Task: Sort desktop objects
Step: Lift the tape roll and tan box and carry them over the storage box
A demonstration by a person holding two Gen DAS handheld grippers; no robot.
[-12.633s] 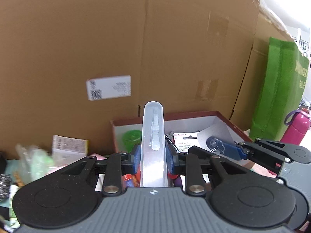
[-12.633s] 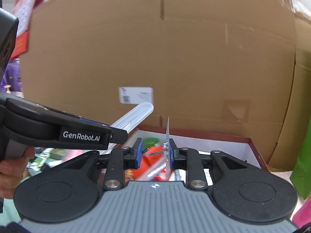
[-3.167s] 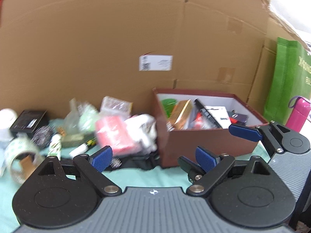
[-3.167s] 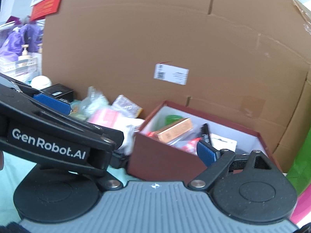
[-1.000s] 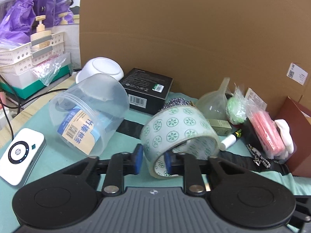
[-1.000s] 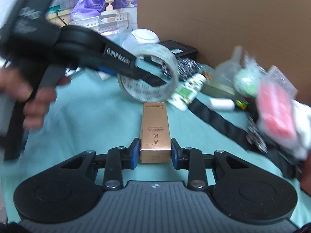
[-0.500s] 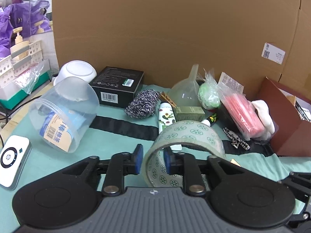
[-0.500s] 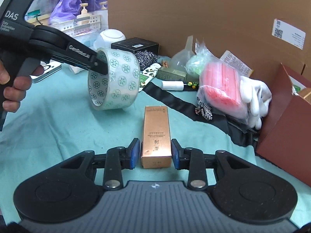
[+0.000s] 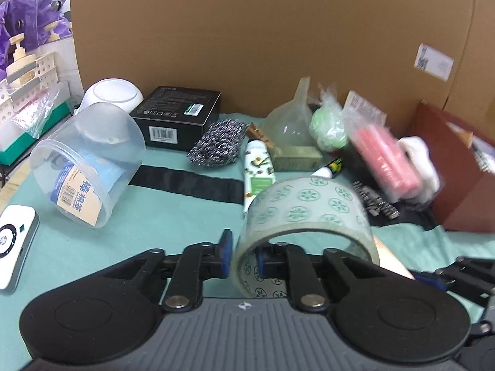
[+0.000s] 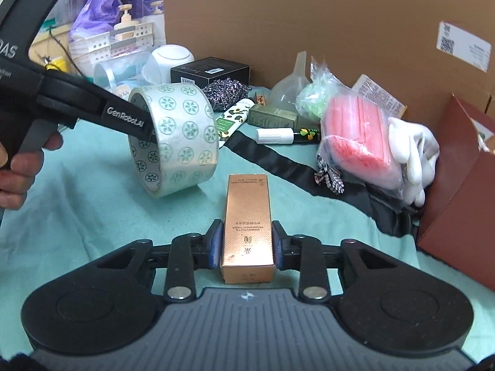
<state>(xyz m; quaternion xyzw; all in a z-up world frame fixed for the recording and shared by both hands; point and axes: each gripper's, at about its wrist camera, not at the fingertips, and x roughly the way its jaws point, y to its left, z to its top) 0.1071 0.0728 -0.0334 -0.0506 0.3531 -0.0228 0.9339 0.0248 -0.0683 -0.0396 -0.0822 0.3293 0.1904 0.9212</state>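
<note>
Left wrist view: the left claw [image 9: 243,255] pinches the near wall of the patterned tape roll [image 9: 306,213], one pad outside, one inside, the jaws having just closed further on it; the dark red box [image 9: 458,179] lies ahead and far to the claw's right. Right wrist view: the right claw [image 10: 246,244] clamps the gold carton [image 10: 248,222], long axis straight ahead, with that box [image 10: 454,179] just right of it, probably the nearer drop.

Cluttered home desk: teal cloth [image 10: 92,204], cardboard backdrop [image 9: 278,37], toiletry basket [image 10: 102,46].
</note>
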